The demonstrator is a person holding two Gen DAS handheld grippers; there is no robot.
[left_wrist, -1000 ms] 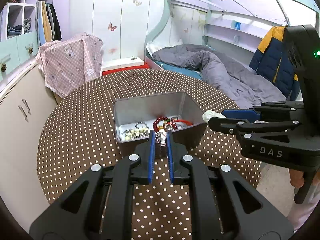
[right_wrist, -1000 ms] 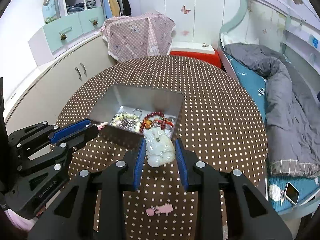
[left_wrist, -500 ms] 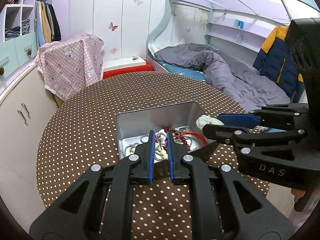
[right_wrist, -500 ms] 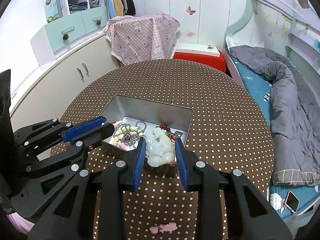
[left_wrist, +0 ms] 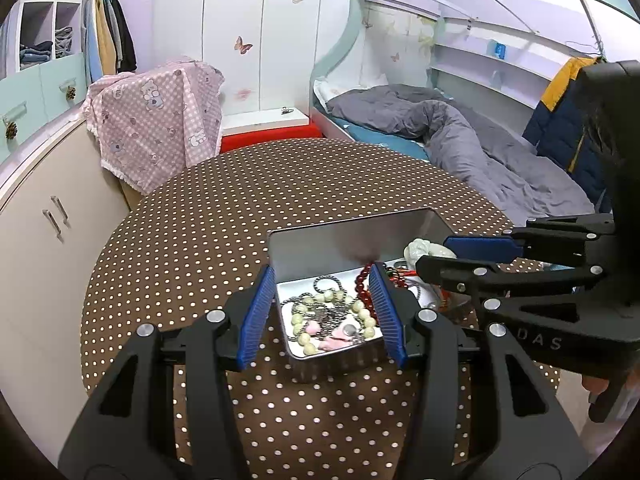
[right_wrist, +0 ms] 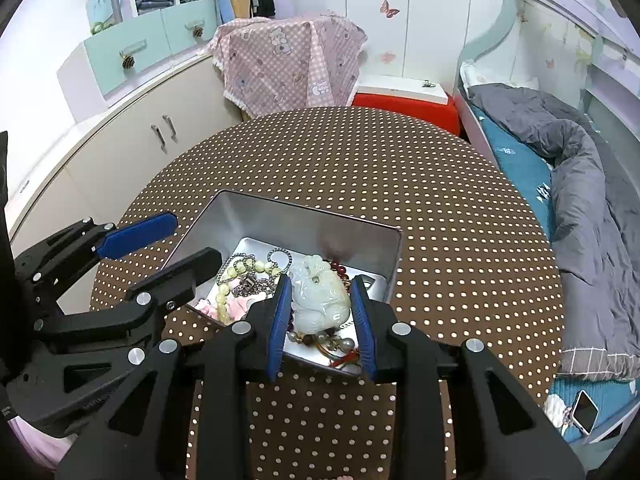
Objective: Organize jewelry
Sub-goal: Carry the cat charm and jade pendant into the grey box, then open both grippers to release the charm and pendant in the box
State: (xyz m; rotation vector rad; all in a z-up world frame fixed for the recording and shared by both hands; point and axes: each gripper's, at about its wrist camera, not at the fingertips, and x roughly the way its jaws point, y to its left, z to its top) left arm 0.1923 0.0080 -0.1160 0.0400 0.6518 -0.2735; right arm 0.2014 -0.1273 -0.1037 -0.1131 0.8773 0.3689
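A silver metal box stands on the brown dotted round table. Inside lie a cream bead bracelet, a silver chain, red beads and small pink pieces. My left gripper is open and empty above the box's near corner. My right gripper is shut on a pale green jade pendant and holds it over the box. The pendant also shows in the left wrist view.
A bed with a grey duvet lies to the right, with a phone on its edge. White cabinets run along the left. A pink chequered cloth and a red bench stand behind the table.
My left gripper has opened and released the piece it held, which now lies in the box. Both grippers have moved forward over the box, the right one still carrying the jade pendant.
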